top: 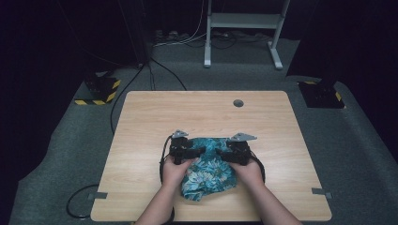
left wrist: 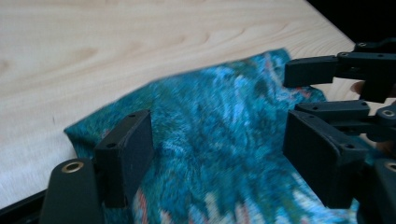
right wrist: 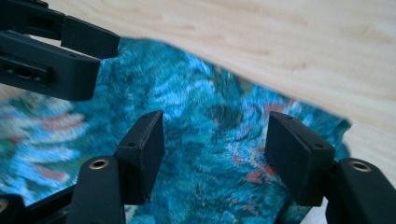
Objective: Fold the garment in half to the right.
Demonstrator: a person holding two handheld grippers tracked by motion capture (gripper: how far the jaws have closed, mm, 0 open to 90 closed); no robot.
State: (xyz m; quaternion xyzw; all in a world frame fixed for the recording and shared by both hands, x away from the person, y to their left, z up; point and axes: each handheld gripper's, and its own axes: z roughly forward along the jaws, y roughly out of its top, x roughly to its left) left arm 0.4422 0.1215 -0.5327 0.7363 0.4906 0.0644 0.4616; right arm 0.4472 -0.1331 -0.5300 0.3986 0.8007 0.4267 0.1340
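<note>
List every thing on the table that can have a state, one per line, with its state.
Teal floral cloth: crumpled, lying on the table, partly folded over itself.
Left gripper: jaws open, over the cloth, nothing clamped.
Right gripper: jaws open, over the cloth, nothing clamped.
Wooden table: bare around the cloth; round hole near its far edge.

Light wooden desk [top: 155, 112] with a round grommet hole [top: 238, 102] beyond the gripper, grey carpet [top: 56, 154] around, white stand frame [top: 241, 21] far beyond, yellow-black striped bases [top: 99, 90] off to both sides.
</note>
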